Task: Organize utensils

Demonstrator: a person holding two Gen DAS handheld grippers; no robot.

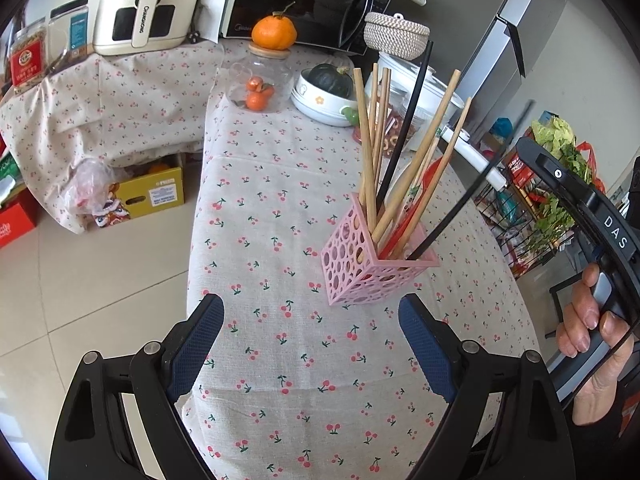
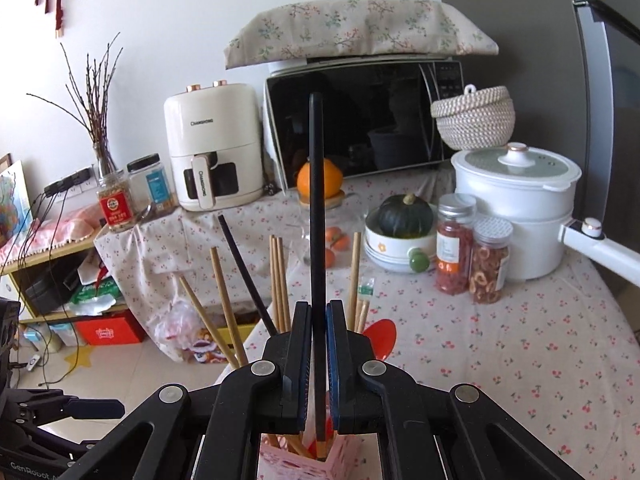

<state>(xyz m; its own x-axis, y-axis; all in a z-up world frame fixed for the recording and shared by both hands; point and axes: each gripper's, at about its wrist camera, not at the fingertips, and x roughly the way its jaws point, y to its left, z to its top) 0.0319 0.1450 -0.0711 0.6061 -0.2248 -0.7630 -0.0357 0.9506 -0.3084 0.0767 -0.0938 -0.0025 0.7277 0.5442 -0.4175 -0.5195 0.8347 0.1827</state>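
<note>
A pink perforated holder (image 1: 370,268) stands on the cherry-print tablecloth (image 1: 280,240). It holds several wooden chopsticks (image 1: 366,152), a black chopstick (image 1: 404,128) and a red spoon (image 2: 380,336). My right gripper (image 2: 319,312) is shut on a second black chopstick (image 2: 317,208), held upright with its lower end inside the holder (image 2: 344,460). In the left wrist view that chopstick (image 1: 460,208) slants into the holder's right corner. My left gripper (image 1: 310,320) is open and empty, just in front of the holder.
Behind the holder stand a glass jar with oranges (image 1: 260,84), a bowl with a green squash (image 1: 326,92), spice jars (image 2: 472,252), a white pot (image 2: 516,208), a woven basket (image 2: 474,118), a microwave (image 2: 360,120) and an air fryer (image 2: 212,144). The table edge drops to floor at left.
</note>
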